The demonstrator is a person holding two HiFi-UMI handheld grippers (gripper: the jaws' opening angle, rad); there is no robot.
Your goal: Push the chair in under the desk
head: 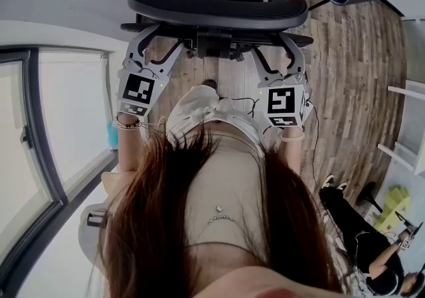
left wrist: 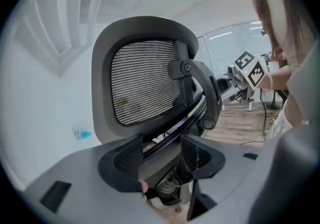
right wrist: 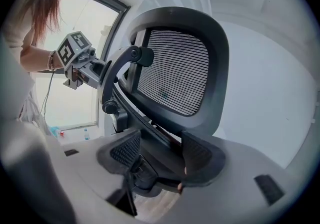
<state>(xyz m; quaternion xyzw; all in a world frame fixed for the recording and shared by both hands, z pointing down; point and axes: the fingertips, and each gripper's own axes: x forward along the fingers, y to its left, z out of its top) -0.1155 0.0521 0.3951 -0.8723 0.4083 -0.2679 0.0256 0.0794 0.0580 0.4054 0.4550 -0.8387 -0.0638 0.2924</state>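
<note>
While you stand behind the chair [head: 219,8], both tools reach into its back frame — neither is clamped on it.

Your left gripper [left wrist: 161,155] and right gripper [right wrist: 161,155] each have their jaws spread, with a dark strut of the back frame running through the gap just ahead of the pads. The mesh panel [left wrist: 145,81] rises above and beyond them. The desk can't be picked out with certainty past the chair. An uneven shove could swivel the seat or send it veering, and spread jaws could slide off the curved strut — the armrests might also catch the desk edge. No brand or label is readable; the marker cubes [head: 138,89] carry only black-and-white square patterns, no letters.
</note>
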